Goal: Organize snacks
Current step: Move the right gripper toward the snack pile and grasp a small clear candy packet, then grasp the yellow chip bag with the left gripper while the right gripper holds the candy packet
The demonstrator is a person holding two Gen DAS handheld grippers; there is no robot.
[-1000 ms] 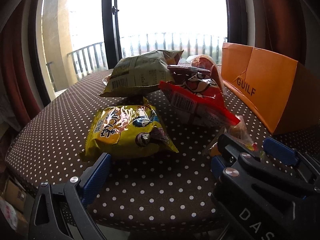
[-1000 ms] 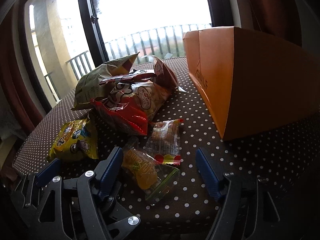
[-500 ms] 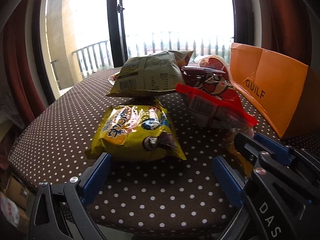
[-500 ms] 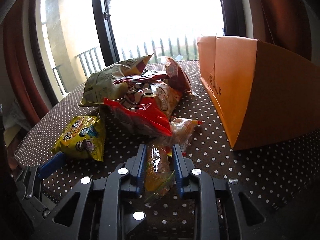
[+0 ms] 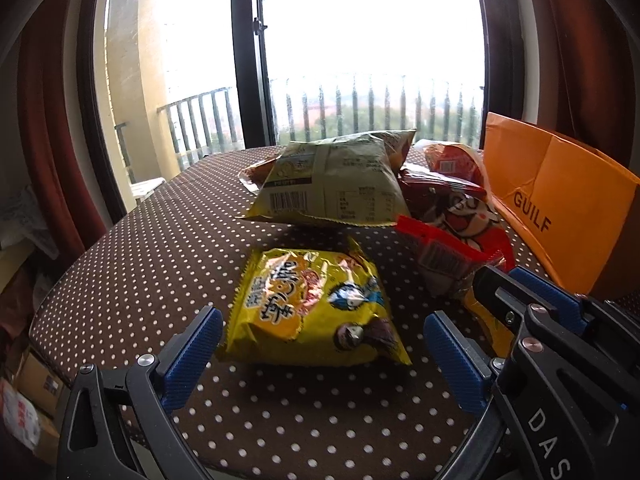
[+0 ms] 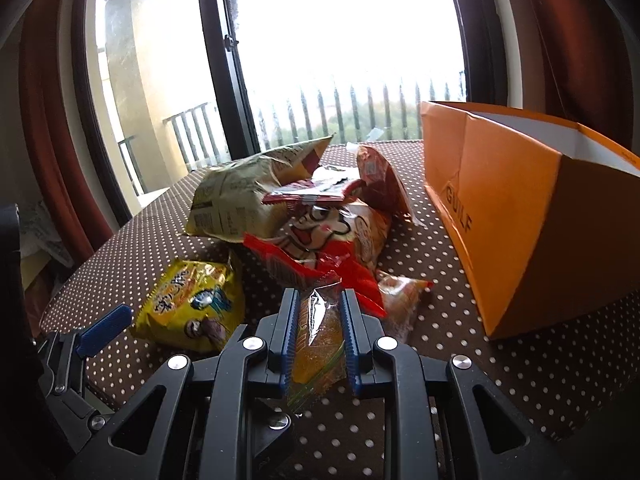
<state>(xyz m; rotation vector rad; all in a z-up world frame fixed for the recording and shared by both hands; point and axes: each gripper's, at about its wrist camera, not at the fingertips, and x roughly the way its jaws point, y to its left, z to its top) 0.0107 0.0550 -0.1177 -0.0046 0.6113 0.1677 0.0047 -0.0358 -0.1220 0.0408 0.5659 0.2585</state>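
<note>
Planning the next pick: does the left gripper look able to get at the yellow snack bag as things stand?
Probably yes. The left gripper is open, its fingers either side of the yellow snack bag, which lies flat on the table, nothing between them.

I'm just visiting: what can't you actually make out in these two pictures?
- Inside of the orange box: both wrist views, its own walls hide it.
- Small orange packet in the right gripper: its lower end is hidden behind the gripper, print unreadable.
- Red snack bag: left view, the right gripper covers its near end.
</note>
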